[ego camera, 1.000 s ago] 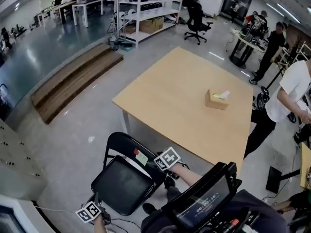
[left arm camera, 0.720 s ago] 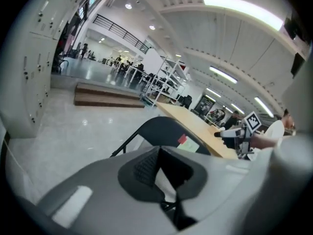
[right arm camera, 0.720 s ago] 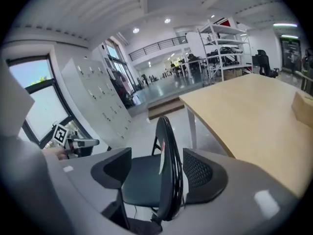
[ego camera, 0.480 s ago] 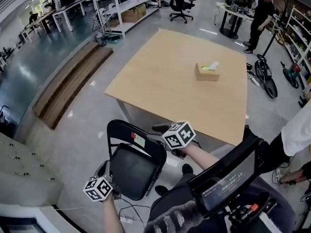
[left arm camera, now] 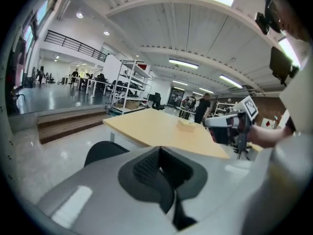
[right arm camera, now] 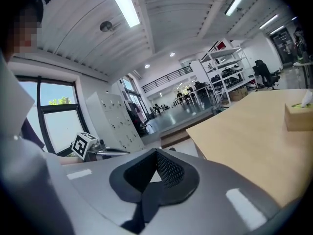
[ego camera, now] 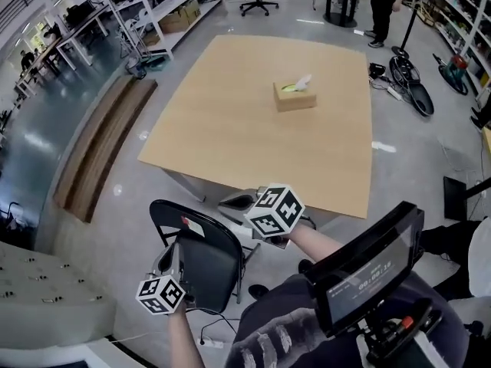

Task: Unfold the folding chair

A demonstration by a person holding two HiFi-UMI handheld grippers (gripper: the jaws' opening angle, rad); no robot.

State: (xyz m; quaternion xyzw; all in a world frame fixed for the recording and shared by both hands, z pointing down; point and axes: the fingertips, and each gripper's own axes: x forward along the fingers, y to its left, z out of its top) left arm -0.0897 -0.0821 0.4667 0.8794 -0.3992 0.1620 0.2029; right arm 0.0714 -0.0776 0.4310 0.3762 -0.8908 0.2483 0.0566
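The black folding chair (ego camera: 201,261) stands on the grey floor just before the table, its curved back (ego camera: 173,211) toward the table and its seat facing up. My left gripper (ego camera: 170,248) hovers at the seat's left edge, jaws shut with nothing between them (left arm camera: 159,148). The chair's back (left arm camera: 103,152) shows as a dark curve beyond the jaws. My right gripper (ego camera: 232,202) hangs above the chair's back on the right, near the table edge, also shut and empty (right arm camera: 156,151). Whether either gripper touches the chair I cannot tell.
The big wooden table (ego camera: 230,129) lies just beyond the chair, with a tissue box (ego camera: 294,96) on it. Wooden steps (ego camera: 96,148) run along the left, shelving (ego camera: 153,6) behind them. A screen on a chest rig (ego camera: 368,271) fills the lower right. A cable (ego camera: 211,342) lies below the chair.
Both grippers have risen. The left one went from the seat's near corner up along its left edge. The view has swung toward the table.
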